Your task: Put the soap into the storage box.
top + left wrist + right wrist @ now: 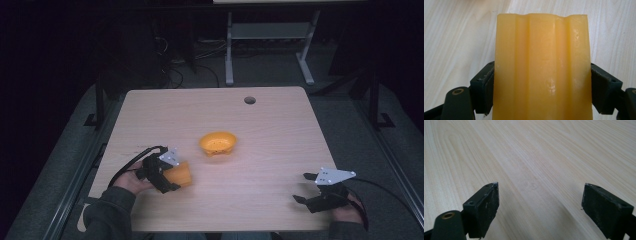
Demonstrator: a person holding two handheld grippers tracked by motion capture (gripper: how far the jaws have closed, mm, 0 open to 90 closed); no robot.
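At lower left, the left gripper (167,175) is clamping the orange block (181,173), which is risking slipping free; the right gripper (310,187) is gaping wide

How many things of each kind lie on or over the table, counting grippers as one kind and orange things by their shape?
Orange bowl: 1
Orange ribbed block, clamped in the left gripper: 1
Grippers, left and right gripper: 2
Total: 4
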